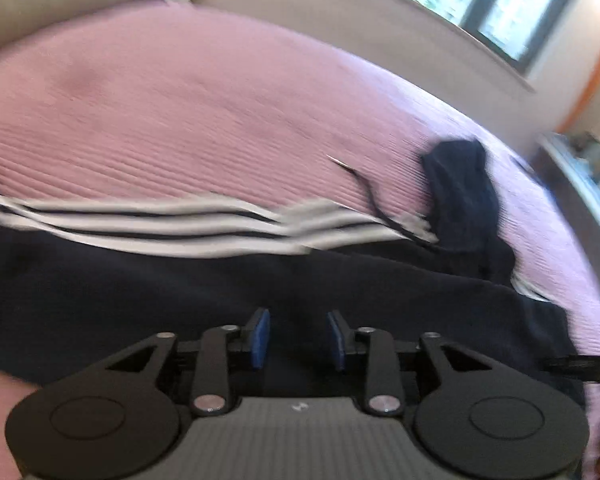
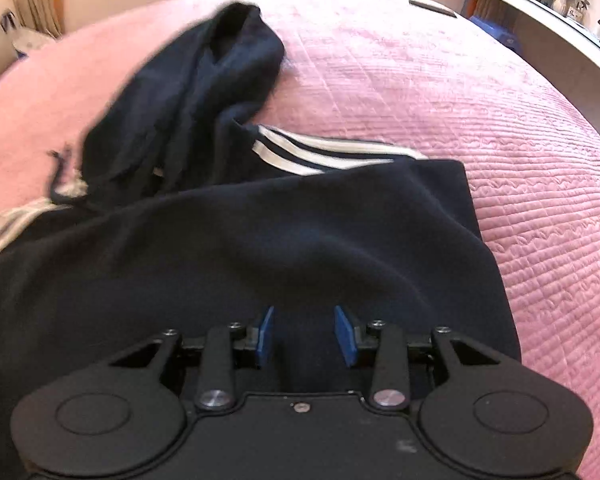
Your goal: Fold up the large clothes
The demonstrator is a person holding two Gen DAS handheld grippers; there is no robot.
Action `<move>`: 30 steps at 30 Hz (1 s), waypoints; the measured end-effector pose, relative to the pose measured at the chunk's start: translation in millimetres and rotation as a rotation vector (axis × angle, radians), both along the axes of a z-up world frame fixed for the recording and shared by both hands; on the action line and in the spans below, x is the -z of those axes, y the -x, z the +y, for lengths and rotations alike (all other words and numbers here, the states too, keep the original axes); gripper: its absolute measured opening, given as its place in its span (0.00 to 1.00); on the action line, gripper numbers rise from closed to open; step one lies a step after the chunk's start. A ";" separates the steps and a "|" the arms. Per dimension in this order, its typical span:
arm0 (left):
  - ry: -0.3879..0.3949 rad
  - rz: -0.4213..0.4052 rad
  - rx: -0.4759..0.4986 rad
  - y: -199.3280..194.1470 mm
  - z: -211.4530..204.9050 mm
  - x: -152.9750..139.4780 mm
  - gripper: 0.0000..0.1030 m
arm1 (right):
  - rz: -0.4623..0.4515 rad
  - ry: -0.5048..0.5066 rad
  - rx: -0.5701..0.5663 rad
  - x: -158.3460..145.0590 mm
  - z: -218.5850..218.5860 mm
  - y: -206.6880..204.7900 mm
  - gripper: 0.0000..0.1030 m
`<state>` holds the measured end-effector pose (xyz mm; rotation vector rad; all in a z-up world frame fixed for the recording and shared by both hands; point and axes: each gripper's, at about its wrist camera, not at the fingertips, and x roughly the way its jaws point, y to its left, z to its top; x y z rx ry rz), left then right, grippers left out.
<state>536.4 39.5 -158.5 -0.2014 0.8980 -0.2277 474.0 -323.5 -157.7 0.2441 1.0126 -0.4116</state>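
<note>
A dark navy hoodie (image 1: 260,284) with white sleeve stripes (image 1: 160,224) lies spread on a pink quilted bed (image 1: 180,100). Its hood (image 1: 460,188) and a drawstring (image 1: 364,188) trail towards the right. My left gripper (image 1: 299,336) hovers low over the dark body cloth, its blue pads apart with nothing pinched between them. In the right wrist view the same hoodie (image 2: 260,240) has its hood (image 2: 204,92) bunched at the far left and a striped sleeve (image 2: 300,156) folded under the body. My right gripper (image 2: 306,332) stands open over the near hem area.
The pink bed cover (image 2: 460,100) stretches bare to the right of the hoodie. A small dark flat object (image 2: 432,7) lies at the bed's far edge. A shelf with books and a vase (image 2: 540,0) runs along the right wall. A window (image 1: 500,8) is behind the bed.
</note>
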 end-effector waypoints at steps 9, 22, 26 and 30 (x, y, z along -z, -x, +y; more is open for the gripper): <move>-0.423 -0.032 -0.156 11.0 96.2 -3.7 0.62 | -0.018 -0.037 -0.089 -12.9 62.6 24.0 0.45; -0.416 0.035 -0.174 -5.1 141.7 25.3 0.09 | 0.011 -0.080 -0.144 -11.7 91.0 27.9 0.48; -0.283 -0.050 -0.217 11.2 150.6 -8.3 0.09 | 0.000 -0.098 -0.132 -11.3 89.4 37.9 0.48; -0.144 -0.145 -0.165 31.5 127.2 -51.6 0.09 | -0.016 -0.123 -0.132 -15.3 86.8 52.6 0.48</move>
